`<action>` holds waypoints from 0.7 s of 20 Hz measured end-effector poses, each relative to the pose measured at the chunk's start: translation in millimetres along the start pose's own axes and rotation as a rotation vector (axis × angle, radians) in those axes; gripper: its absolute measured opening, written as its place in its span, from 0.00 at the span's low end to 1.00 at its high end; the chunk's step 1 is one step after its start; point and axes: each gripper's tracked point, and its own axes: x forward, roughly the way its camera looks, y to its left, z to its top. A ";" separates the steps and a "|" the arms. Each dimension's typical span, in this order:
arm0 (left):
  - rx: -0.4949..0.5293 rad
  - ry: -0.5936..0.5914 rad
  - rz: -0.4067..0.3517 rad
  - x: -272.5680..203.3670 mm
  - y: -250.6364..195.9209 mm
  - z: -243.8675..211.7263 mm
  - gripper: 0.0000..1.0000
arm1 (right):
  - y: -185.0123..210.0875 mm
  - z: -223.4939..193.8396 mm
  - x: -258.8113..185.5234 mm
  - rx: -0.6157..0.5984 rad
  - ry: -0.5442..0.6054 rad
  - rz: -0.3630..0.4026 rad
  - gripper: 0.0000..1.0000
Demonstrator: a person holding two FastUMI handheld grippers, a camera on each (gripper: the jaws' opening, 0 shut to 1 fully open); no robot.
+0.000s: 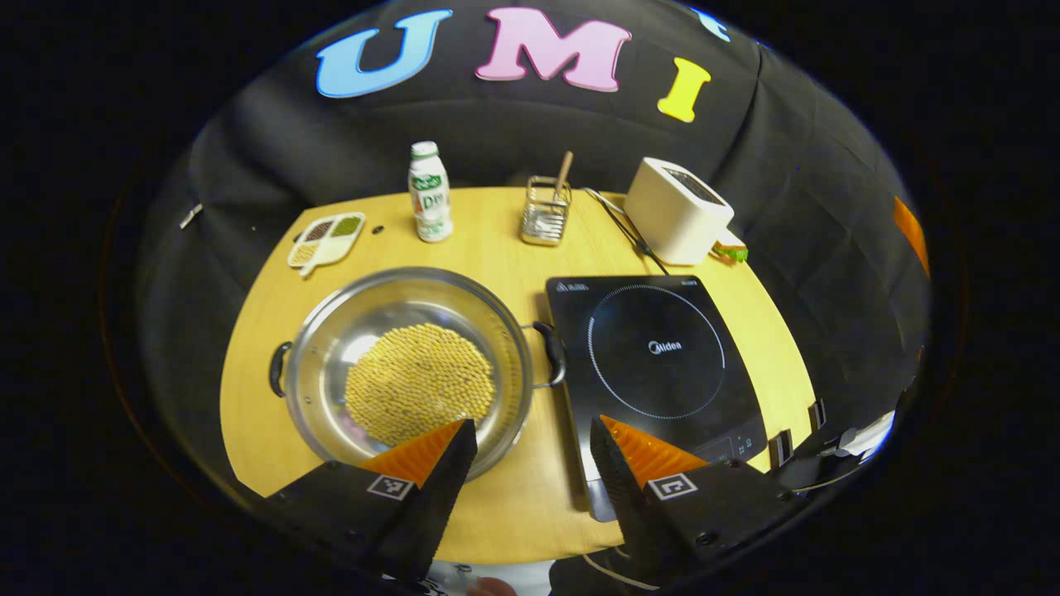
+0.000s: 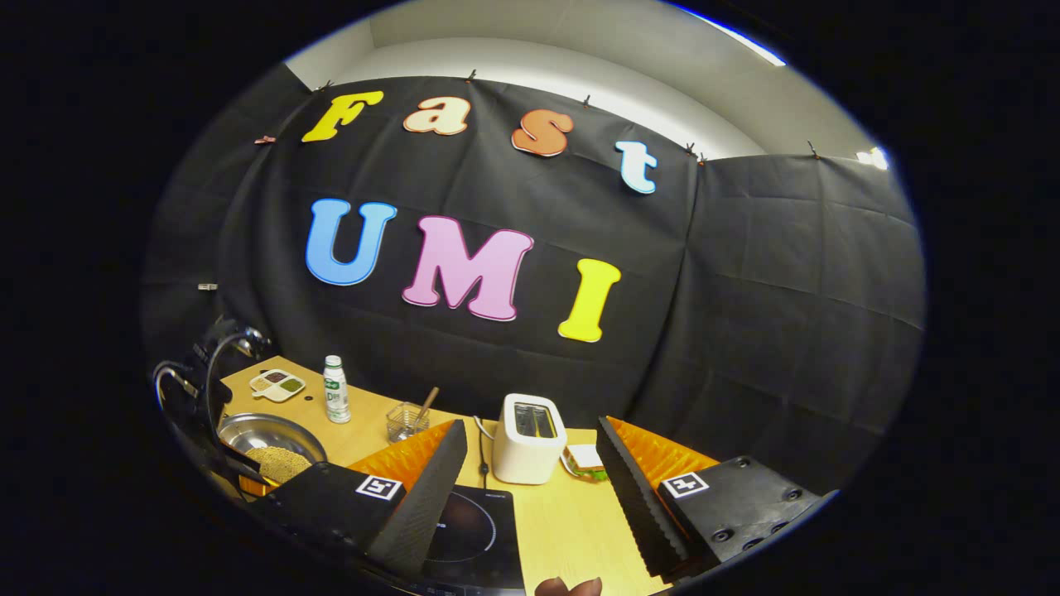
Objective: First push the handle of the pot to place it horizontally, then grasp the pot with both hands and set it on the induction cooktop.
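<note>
Left gripper view | pot (image 1: 411, 372) beside cooktop (image 1: 654, 356) | claws apart

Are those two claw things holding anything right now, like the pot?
No, nothing. The left gripper is open above the table, the pot untouched below it. The right gripper is open too, in the air facing the toaster.

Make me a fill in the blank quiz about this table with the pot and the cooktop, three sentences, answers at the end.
1. The pot sits on the table beside the induction ____.
2. The pot's bottom is covered with small yellow ____.
3. The left gripper hovers above the table with its jaws ____.

Missing words: cooktop; grains; open
</note>
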 end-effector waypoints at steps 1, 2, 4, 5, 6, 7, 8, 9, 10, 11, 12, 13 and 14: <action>-0.008 -0.035 0.018 -7.0 12.9 5.7 0.87 | 11.8 -2.0 1.1 -0.003 0.008 0.027 0.98; -0.014 -0.066 0.036 -14.4 26.2 8.9 0.87 | 27.6 -5.4 3.8 -0.001 0.020 0.064 0.98; -0.010 -0.102 0.081 -23.5 57.6 8.6 0.88 | 61.3 -15.0 7.1 0.013 0.054 0.138 0.98; -0.003 -0.111 0.103 -26.2 74.8 7.9 0.89 | 75.9 -20.8 9.3 0.017 0.075 0.169 0.98; 0.005 -0.109 0.131 -28.0 93.1 4.0 0.89 | 91.6 -29.1 11.9 0.021 0.100 0.198 0.98; 0.012 -0.106 0.153 -29.9 111.0 0.7 0.90 | 111.1 -39.0 14.6 0.032 0.129 0.233 0.98; 0.015 -0.107 0.175 -31.4 129.9 -2.5 0.92 | 129.8 -47.3 15.0 0.045 0.155 0.264 0.98; 0.012 -0.105 0.190 -32.6 146.8 -3.7 0.95 | 147.6 -57.4 16.5 0.058 0.182 0.292 0.98; 0.003 -0.104 0.193 -31.9 161.7 -5.9 0.95 | 163.1 -68.0 18.5 0.065 0.207 0.313 0.98; -0.007 -0.100 0.180 -30.3 172.9 -7.5 0.95 | 177.4 -77.9 22.0 0.071 0.235 0.335 0.98; -0.020 -0.099 0.164 -27.4 183.5 -9.5 0.95 | 191.9 -88.5 26.2 0.075 0.262 0.354 0.98; -0.035 -0.095 0.135 -23.4 192.3 -11.0 0.95 | 204.5 -100.9 29.5 0.080 0.292 0.371 0.98; -0.050 -0.086 0.119 -18.3 203.8 -14.3 0.95 | 216.8 -114.4 33.4 0.085 0.324 0.387 0.98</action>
